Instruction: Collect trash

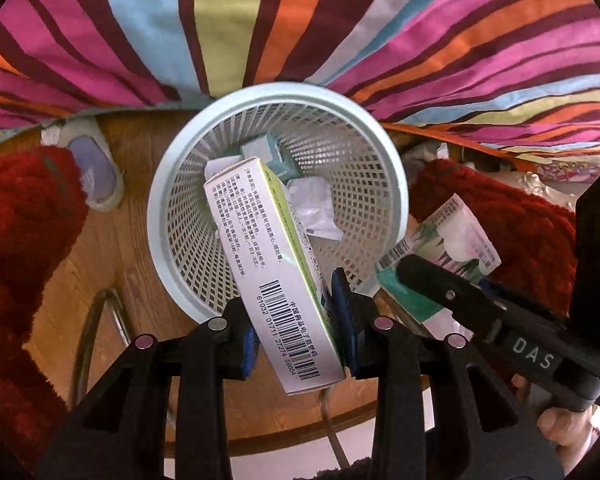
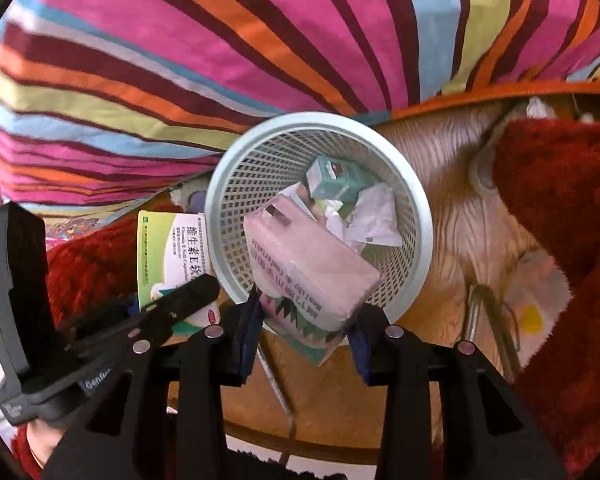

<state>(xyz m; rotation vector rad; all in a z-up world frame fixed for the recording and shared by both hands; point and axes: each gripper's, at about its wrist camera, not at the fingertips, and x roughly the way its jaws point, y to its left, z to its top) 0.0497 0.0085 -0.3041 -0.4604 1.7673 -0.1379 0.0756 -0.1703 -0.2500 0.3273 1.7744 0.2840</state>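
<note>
A white mesh wastebasket [image 1: 392,184] [image 2: 420,216] stands on the wooden floor below both grippers. It holds crumpled white paper [image 1: 316,208] [image 2: 376,216] and a small teal box [image 1: 276,152] [image 2: 336,180]. My left gripper [image 1: 296,320] is shut on a white and green medicine box [image 1: 260,264] and holds it over the basket's near rim; the box also shows in the right wrist view [image 2: 172,256]. My right gripper [image 2: 304,320] is shut on a pink tissue pack [image 2: 312,264] over the basket; the pack also shows in the left wrist view [image 1: 448,240].
A striped bedspread [image 1: 300,24] [image 2: 260,40] hangs just behind the basket. Red fuzzy sleeves [image 1: 24,240] [image 2: 560,208] flank both sides. A slipper [image 1: 96,164] lies on the floor to the left. A metal frame [image 2: 476,312] runs across the floor.
</note>
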